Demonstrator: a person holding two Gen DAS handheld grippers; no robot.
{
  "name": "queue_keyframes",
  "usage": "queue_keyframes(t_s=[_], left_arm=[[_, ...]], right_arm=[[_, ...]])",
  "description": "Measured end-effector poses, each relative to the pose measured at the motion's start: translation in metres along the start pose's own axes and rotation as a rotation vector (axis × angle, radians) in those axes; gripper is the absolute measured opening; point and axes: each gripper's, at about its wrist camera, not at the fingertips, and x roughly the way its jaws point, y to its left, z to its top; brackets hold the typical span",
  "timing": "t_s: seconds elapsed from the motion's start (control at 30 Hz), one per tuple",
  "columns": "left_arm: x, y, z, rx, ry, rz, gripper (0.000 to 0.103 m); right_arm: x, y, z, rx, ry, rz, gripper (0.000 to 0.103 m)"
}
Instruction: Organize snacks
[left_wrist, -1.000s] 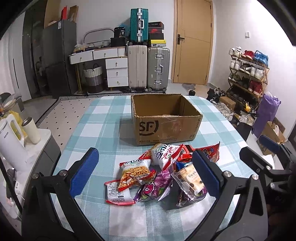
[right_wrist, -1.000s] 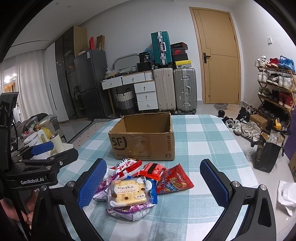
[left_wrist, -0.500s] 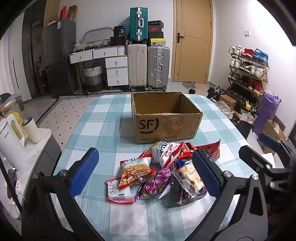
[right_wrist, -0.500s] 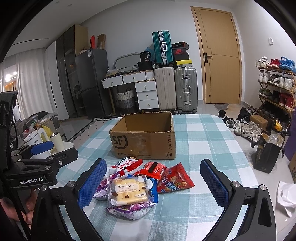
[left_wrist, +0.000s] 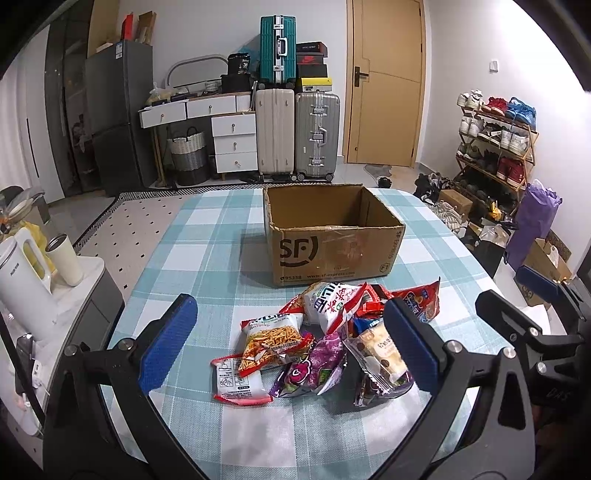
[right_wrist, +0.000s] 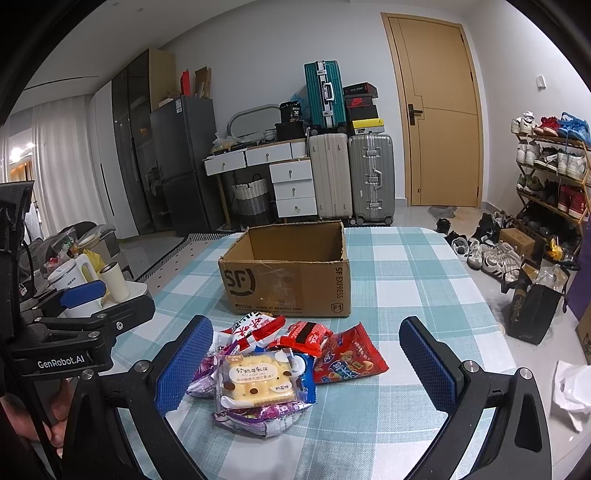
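Observation:
A heap of snack packets (left_wrist: 325, 343) lies on the checked tablecloth in front of an open, empty cardboard box (left_wrist: 332, 236). The heap holds a noodle-snack bag (left_wrist: 273, 339), a purple packet (left_wrist: 317, 365), a clear biscuit pack (right_wrist: 258, 380) and a red bag (right_wrist: 347, 358). My left gripper (left_wrist: 288, 347) hovers open above the heap, its fingers wide on either side. My right gripper (right_wrist: 303, 365) is open too, straddling the biscuit pack from above. From the right wrist view the box (right_wrist: 288, 273) stands just behind the heap. Neither gripper holds anything.
The table (left_wrist: 207, 236) has bare cloth left of the box and in front of the heap. A side cabinet with a kettle (left_wrist: 22, 284) and a cup (left_wrist: 64, 260) stands at the left edge. Suitcases, drawers and a shoe rack (left_wrist: 495, 147) line the room behind.
Both views have shifted only slightly; the heap and box sit a touch differently in frame. Both grippers stay open and nothing has been picked up.

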Motion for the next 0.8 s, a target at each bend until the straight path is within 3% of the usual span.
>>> queue_keyframes(t_s=[0.5,0.8], left_arm=[[0.015,0.002,-0.004,0.005,0.012,0.025,0.101],[0.028,0.014,-0.009,0.001,0.011,0.065,0.101]], right_arm=[[0.016,0.000,-0.006,-0.005,0.026,0.024,0.103],[0.047,0.006,-0.016,-0.019,0.082,0.059,0.103]])
